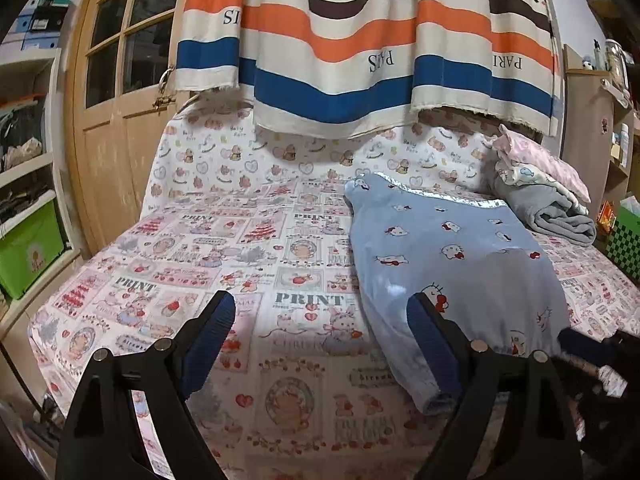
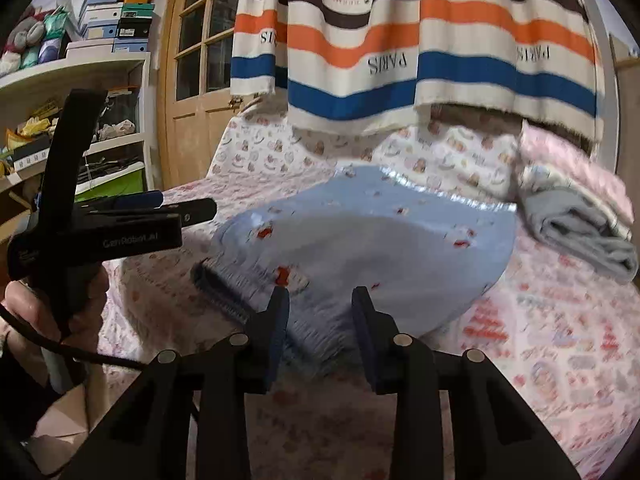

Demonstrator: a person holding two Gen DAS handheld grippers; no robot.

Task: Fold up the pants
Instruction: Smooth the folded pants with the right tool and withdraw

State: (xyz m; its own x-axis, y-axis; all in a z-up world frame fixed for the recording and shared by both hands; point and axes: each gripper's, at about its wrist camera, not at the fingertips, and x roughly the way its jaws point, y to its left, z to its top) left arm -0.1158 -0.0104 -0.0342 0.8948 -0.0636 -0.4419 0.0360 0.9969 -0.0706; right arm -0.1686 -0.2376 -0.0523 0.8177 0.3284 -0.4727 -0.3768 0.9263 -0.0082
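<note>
The left hand-held gripper (image 1: 322, 340) hung with its jaws wide apart over the bed (image 1: 280, 400), nothing between them; its right finger overlapped the pants' (image 1: 452, 256) edge, but contact could not be judged. The right hand-held gripper (image 2: 320, 320) stood partly apart, with the pants' near hem (image 2: 316, 344) lying between its blue ribbed pads (image 2: 278, 340); motion blur left it unclear whether they pressed the cloth. In the left view only its dark tip showed at the right border. A hand (image 2: 44, 312) gripped the left tool's handle, half cut off.

The pants lay on the bed's right half, a soft blue fleece with cartoon cats, folded flat with ribbed cuffs (image 2: 220, 292). Behind lay rolled grey cloth (image 1: 560, 216) and a pink bundle (image 1: 536, 160). A striped curtain (image 1: 360, 40) hung beyond.
</note>
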